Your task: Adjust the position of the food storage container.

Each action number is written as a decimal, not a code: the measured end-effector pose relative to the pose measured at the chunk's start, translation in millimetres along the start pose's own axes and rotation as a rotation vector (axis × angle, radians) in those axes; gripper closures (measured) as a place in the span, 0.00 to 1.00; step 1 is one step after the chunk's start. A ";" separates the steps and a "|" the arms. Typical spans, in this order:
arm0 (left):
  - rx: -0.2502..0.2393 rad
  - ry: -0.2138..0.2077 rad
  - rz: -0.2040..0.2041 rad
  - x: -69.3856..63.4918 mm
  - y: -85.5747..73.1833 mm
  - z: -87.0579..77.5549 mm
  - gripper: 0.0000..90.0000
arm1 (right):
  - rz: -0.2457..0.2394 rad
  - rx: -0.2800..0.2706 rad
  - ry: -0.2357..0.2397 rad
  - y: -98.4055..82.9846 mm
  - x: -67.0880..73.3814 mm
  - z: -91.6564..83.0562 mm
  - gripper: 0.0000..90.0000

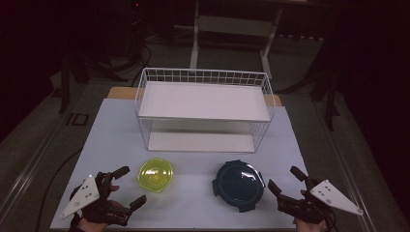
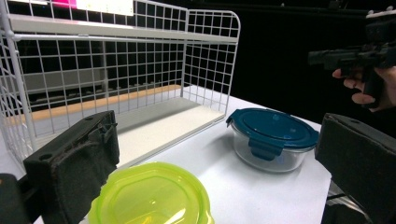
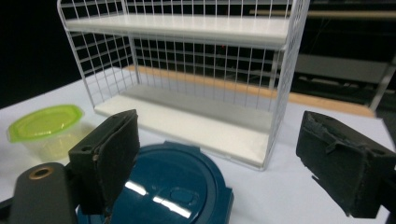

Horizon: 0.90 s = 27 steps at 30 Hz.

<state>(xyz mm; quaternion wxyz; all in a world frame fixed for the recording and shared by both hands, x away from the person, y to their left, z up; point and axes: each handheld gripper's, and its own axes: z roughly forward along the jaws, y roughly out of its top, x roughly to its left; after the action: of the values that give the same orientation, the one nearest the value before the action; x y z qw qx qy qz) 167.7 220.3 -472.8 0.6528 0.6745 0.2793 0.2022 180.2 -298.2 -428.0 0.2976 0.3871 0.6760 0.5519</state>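
1. Left gripper (image 1: 126, 186) sits at the near left corner of the white table (image 1: 111, 130), jaws spread wide with nothing between them. It's just left of the yellow-green lidded container (image 1: 156, 174), close but not touching.
2. In the left gripper view that yellow-green container (image 2: 152, 195) is right in front, low between the two black jaws, lid on.
3. Right gripper (image 1: 286, 180) is at the near right corner, jaws also wide apart and empty. It's just right of the round glass container with the dark blue clip lid (image 1: 239, 185), no contact as far as I can see.
4. From the right gripper view the blue lid (image 3: 170, 186) sits just ahead of the jaws, more toward the left one, with the yellow-green one (image 3: 45, 127) farther off to the left.
5. Both containers stand on the table side by side, apart from each other, in front of the white two-tier wire shelf rack (image 1: 204, 108). Both rack shelves look bare.
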 end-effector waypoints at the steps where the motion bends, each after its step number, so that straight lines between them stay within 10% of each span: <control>1: 0.000 -0.004 0.002 -0.9 0.8 1.0 0.00 | -0.004 0.001 0.003 5.4 2.2 -2.0 0.14; 10: -0.001 -0.018 0.012 -2.6 2.9 3.6 0.00 | -0.014 -0.040 0.025 24.2 4.6 -8.9 0.13; 27: 0.017 -0.018 -0.020 0.9 2.8 5.1 0.00 | -0.035 0.060 0.085 46.1 15.4 15.8 0.12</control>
<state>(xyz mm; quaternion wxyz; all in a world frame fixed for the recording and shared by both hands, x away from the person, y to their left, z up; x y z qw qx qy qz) 172.0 217.0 -470.4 0.6517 0.6789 0.2818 0.1871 194.3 -272.8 -386.0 0.2667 0.3603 0.7108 0.5421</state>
